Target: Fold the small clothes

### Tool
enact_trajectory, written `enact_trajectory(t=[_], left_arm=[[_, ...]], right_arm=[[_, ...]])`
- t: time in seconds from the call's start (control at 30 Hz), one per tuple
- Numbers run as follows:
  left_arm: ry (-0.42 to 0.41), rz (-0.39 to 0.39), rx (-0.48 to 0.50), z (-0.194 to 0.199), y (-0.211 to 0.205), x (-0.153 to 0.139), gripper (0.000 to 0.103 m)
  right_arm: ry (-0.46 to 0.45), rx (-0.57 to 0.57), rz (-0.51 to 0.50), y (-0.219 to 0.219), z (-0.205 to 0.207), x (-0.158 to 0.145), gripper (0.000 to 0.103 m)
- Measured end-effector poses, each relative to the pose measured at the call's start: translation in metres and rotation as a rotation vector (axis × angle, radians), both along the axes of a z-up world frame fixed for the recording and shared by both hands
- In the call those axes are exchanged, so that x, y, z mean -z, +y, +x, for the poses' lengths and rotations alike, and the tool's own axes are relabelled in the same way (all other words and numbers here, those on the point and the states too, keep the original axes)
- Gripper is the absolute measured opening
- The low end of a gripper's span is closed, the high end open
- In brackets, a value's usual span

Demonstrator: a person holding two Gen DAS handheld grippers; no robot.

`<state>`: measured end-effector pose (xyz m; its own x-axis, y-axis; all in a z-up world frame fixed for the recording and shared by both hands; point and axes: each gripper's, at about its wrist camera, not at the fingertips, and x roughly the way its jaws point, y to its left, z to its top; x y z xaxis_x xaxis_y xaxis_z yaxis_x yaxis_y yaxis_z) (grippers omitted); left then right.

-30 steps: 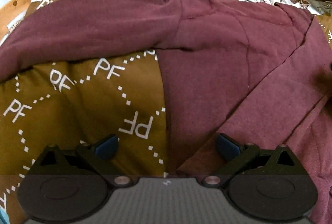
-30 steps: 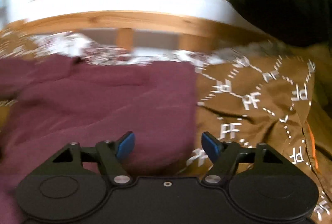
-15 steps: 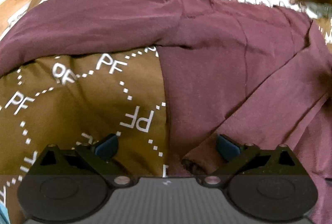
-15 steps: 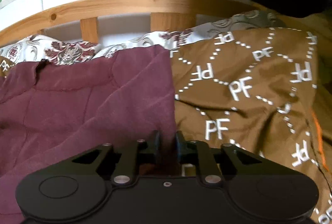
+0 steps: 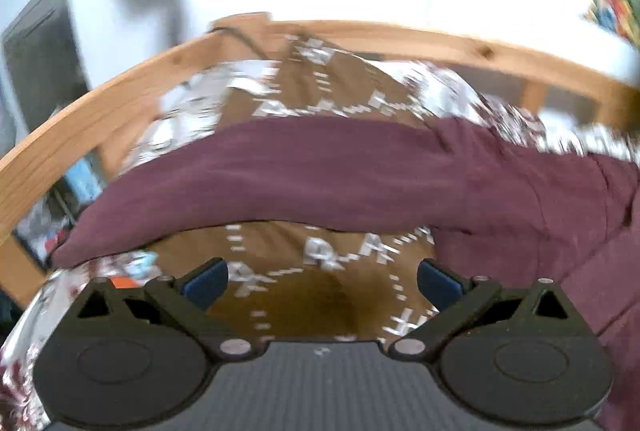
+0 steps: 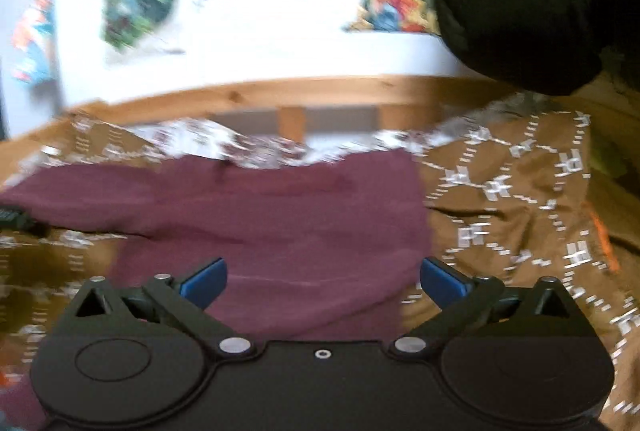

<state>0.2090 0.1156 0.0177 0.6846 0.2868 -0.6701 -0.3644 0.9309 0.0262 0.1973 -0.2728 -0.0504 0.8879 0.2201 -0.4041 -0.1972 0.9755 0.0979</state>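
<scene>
Right tongs [image 6: 322,281] unclamped — maroon garment [image 6: 280,223] seemingly beneath.

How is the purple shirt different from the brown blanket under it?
The shirt is plain dark purple; the blanket is brown with white dotted lines and letters. The shirt lies on top, and the blanket spreads out past its edges. In the left view, the shirt's long sleeve stretches across the blanket. Both are soft cloth lying on the bed.
</scene>
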Motion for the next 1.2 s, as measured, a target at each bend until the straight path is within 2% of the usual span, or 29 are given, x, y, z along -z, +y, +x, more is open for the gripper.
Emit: enact_trajectory(t=[0.1, 0.2, 0.27, 0.37, 0.43, 0.5, 0.6, 0.73, 0.87, 1.07, 1.1, 1.13, 1.17, 1.2], left_arm=[[-0.006, -0.072, -0.083, -0.016, 0.036, -0.011, 0.102], [0.003, -0.083, -0.146, -0.018, 0.071, -0.024, 0.102], [0.002, -0.131, -0.182, -0.017, 0.096, -0.029, 0.102], [-0.01, -0.249, -0.285, -0.017, 0.131, -0.026, 0.102], [0.005, -0.367, -0.327, -0.01, 0.147, -0.012, 0.102], [0.03, -0.45, -0.366, -0.003, 0.154, 0.003, 0.102], [0.005, -0.487, -0.464, 0.004, 0.16, 0.018, 0.102], [-0.089, -0.528, -0.585, 0.002, 0.165, 0.025, 0.102], [-0.164, -0.474, -0.622, -0.001, 0.156, 0.025, 0.098], [-0.219, -0.402, -0.681, -0.004, 0.158, 0.022, 0.066], [-0.231, -0.389, -0.696, -0.005, 0.159, 0.021, 0.055], [-0.239, -0.375, -0.706, -0.005, 0.16, 0.02, 0.039], [-0.241, -0.361, -0.709, -0.004, 0.161, 0.02, 0.027], [-0.241, -0.359, -0.707, 0.0, 0.163, 0.021, 0.007]], right_arm=[[-0.029, -0.06, 0.024, 0.013, -0.021, 0.008, 0.102], [-0.027, -0.097, -0.001, 0.023, -0.035, 0.019, 0.102], [-0.007, -0.128, -0.029, 0.029, -0.035, 0.023, 0.102], [-0.023, -0.145, -0.033, 0.033, -0.037, 0.023, 0.102], [-0.03, -0.146, -0.02, 0.035, -0.036, 0.024, 0.102], [-0.019, -0.135, 0.003, 0.036, -0.031, 0.029, 0.102], [0.027, -0.117, 0.024, 0.036, -0.028, 0.036, 0.102], [0.04, -0.126, 0.003, 0.036, -0.034, 0.043, 0.102], [0.054, -0.118, 0.007, 0.035, -0.034, 0.047, 0.102], [0.078, -0.123, 0.019, 0.035, -0.029, 0.052, 0.102], [0.08, -0.124, 0.019, 0.036, -0.028, 0.052, 0.102], [0.081, -0.125, 0.017, 0.036, -0.028, 0.052, 0.102], [0.083, -0.123, 0.016, 0.037, -0.028, 0.052, 0.102], [0.085, -0.119, 0.014, 0.037, -0.027, 0.053, 0.102]])
